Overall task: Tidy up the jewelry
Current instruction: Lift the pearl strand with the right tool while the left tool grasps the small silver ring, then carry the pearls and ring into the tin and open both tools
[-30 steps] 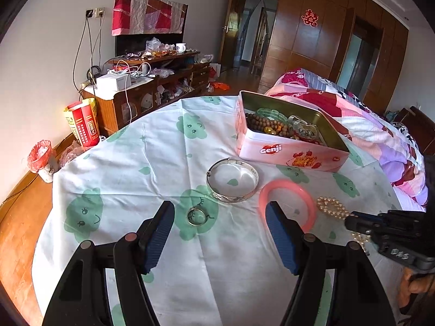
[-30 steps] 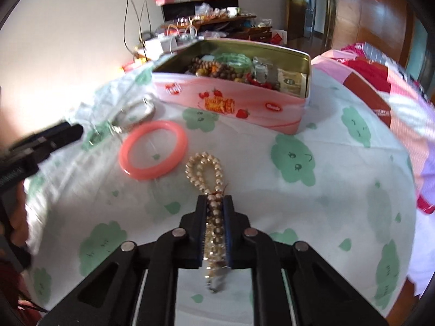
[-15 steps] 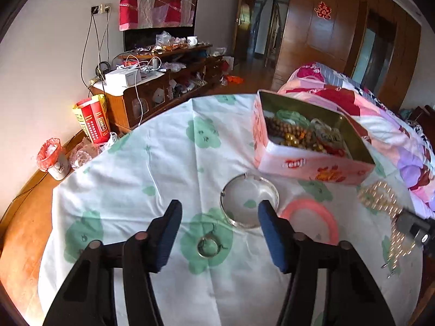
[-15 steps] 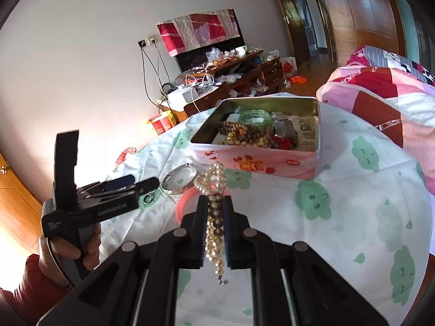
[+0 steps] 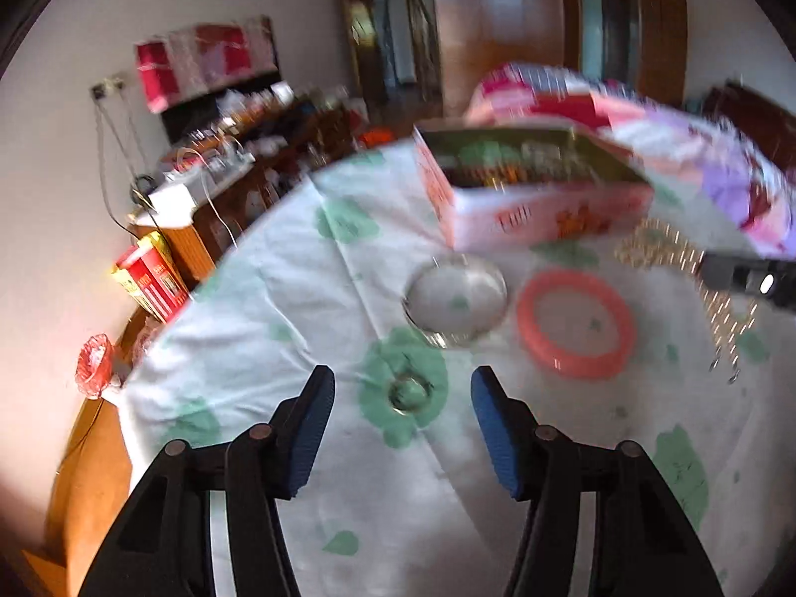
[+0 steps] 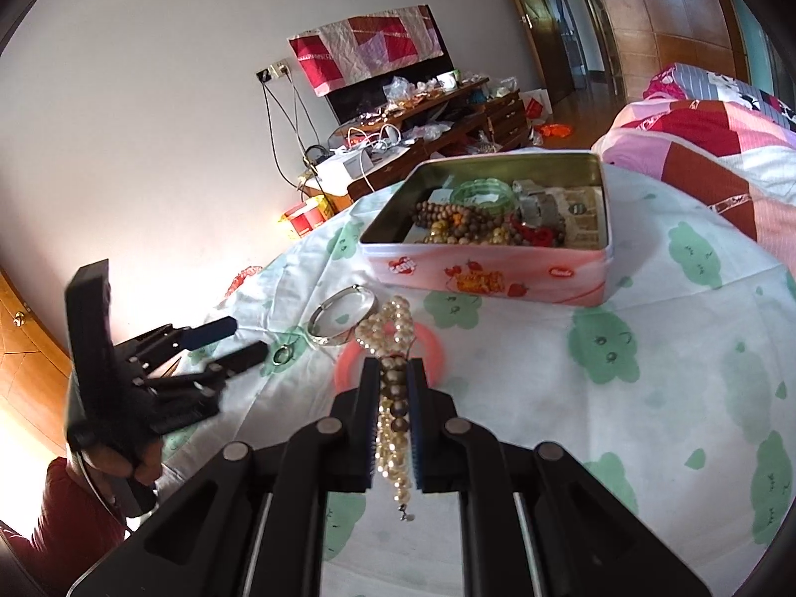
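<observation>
My right gripper (image 6: 392, 373) is shut on a pearl necklace (image 6: 390, 326) and holds it in the air above the cloth; the necklace also shows in the left wrist view (image 5: 661, 248). A pink tin (image 6: 497, 273) with bead bracelets and a green bangle inside stands beyond it, and shows blurred in the left wrist view (image 5: 537, 214). My left gripper (image 5: 403, 393) is open above a small ring (image 5: 409, 394). A silver bangle (image 5: 455, 298) and a pink bangle (image 5: 577, 323) lie on the cloth ahead of it.
The round table has a white cloth with green prints (image 6: 646, 373). A bed with a pink patchwork quilt (image 6: 721, 149) is on the right. A cluttered wooden TV stand (image 6: 423, 124) stands against the far wall. A red bag (image 5: 94, 365) sits on the floor at left.
My right gripper has lifted the pearl necklace off the cloth and carried it toward the tin. My left gripper has swung down and over the small ring; its view is blurred by motion.
</observation>
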Tool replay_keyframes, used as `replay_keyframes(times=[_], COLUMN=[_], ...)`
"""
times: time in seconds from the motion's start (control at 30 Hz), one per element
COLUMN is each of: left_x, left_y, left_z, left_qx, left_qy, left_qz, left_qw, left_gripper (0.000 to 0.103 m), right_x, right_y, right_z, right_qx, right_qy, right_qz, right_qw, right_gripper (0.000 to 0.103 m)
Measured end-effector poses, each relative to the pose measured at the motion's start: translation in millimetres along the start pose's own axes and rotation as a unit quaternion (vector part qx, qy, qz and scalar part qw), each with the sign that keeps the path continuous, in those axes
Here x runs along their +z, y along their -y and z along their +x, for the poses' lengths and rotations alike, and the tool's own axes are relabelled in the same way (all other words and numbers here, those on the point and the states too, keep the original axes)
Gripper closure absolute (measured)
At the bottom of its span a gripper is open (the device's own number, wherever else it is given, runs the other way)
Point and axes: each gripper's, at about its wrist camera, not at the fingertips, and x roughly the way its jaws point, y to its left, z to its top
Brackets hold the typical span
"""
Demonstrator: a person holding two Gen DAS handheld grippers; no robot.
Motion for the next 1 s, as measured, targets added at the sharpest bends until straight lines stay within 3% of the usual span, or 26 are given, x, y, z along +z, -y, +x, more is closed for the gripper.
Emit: replay_keyframes(times=[0.1,0.17,0.2,0.4,0.6,0.73,1.0], left_x=[0.1,0.4,0.4,0.0,-4.4,-5.7,18.3], left_y=[-2.3,-8.2,-11.1,-8.4,-8.0,-8.0,0.8], left_z=[13.8,16.0,17.4,18.3,12.8,-0.4,-48.3], left_qx=[-0.004,-0.015,-0.02,-0.037,-0.051,-0.036,-0.093], left_qy=[-0.033,-0.036,-0.038,-0.038,-0.029,0.002,0.112], left_qz=[-0.002,-0.018,-0.025,-0.024,-0.019,-0.025,-0.06], left_qw=[0.9995,0.9991,0.9988,0.9983,0.9981,0.999,0.9875], left_gripper=[0.05,0.062,0.074,0.084,0.084,0.084,0.084], right_x=[-1.4,-1.8,-1.5,-4.5,-6.3,-6.3,2.8], right_y=[0.0,0.2,1.4,2.9,3.0,3.3,23.1], right_z=[-1.3,-2.3,-2.2,1.3,0.0,-5.5,-21.7], right_qx=[-0.002,-0.002,0.0,0.001,0.001,-0.002,-0.012], right_qy=[0.0,0.001,0.001,-0.003,-0.001,0.009,0.046], right_qz=[-0.003,-0.001,0.001,0.009,0.015,0.016,0.054], right_qw=[1.0,1.0,1.0,1.0,1.0,1.0,0.997], right_gripper=[0.09,0.09,0.09,0.09,0.09,0.09,0.09])
